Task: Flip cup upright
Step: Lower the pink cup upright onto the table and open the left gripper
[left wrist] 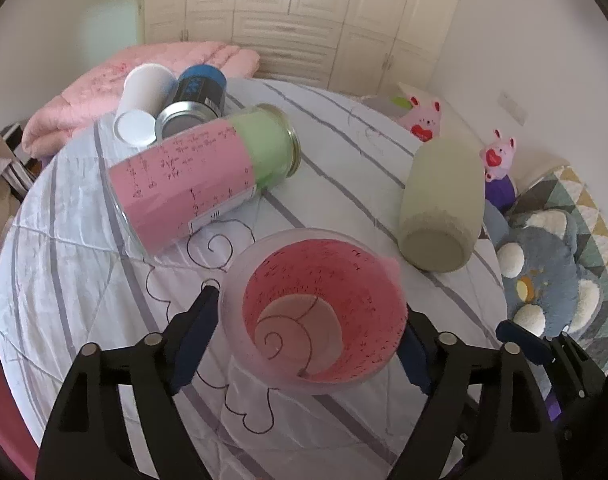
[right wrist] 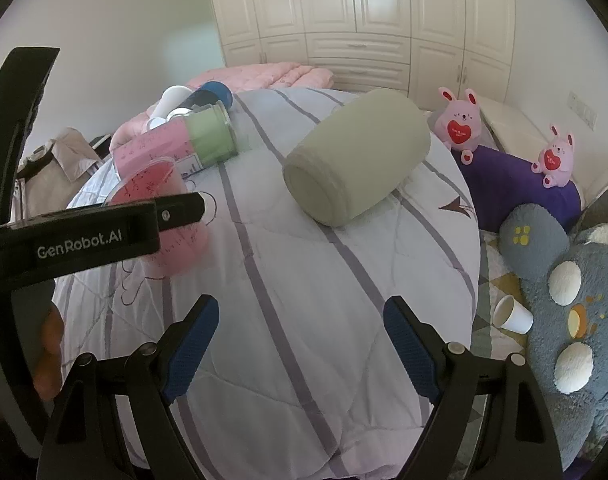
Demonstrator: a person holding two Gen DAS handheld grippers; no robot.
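A clear plastic cup with pink paper lining [left wrist: 316,312] stands mouth-up on the striped quilt [left wrist: 344,152]. My left gripper [left wrist: 310,320] is around it, one blue pad [left wrist: 195,340] on each side, seemingly closed on its wall. In the right wrist view the cup [right wrist: 163,216] shows behind the left gripper's black body [right wrist: 83,236]. My right gripper [right wrist: 299,344] is open and empty over the quilt [right wrist: 304,280], to the right of the cup.
A pink-and-green tin [left wrist: 199,180], a white cylinder [left wrist: 143,100] and a blue can [left wrist: 195,100] lie behind the cup. A pale green jar [right wrist: 356,156] lies on its side. Plush toys [right wrist: 564,300] and a white paper cup [right wrist: 512,314] are at the right.
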